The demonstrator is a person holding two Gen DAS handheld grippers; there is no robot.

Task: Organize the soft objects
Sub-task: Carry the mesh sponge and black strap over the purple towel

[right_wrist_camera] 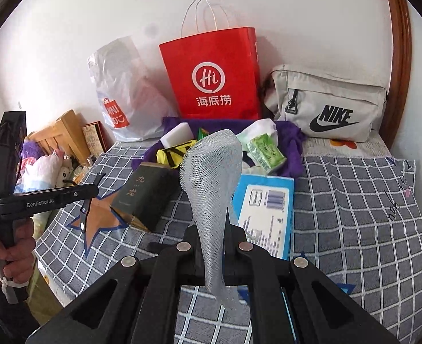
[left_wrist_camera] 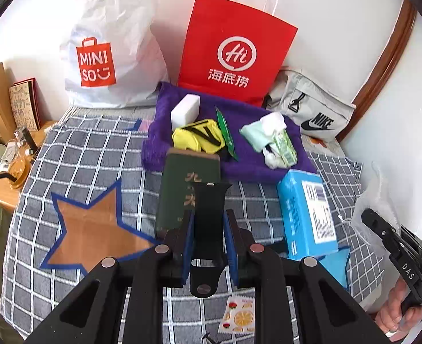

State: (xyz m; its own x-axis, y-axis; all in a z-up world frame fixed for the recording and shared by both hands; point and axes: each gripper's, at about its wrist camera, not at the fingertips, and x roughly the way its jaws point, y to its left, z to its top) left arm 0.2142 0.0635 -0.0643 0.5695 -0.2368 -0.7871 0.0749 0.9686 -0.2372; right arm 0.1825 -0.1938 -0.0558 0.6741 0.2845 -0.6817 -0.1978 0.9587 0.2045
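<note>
Right wrist view: my right gripper (right_wrist_camera: 211, 246) is clamped on a white mesh sleeve (right_wrist_camera: 211, 183), held up just in front of the purple towel (right_wrist_camera: 292, 149), while my left gripper (left_wrist_camera: 208, 229) is pinched on a black strap (left_wrist_camera: 209, 218). I'd say I'm mid-carry, so next I need to drop both onto that towel beside the yellow pouch (left_wrist_camera: 198, 139). Can't tell what's in the bags behind the towel.

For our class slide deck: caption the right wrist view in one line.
Right gripper shut on white foam net sleeve above checked blanket, facing red Haidilao paper bag.
</note>
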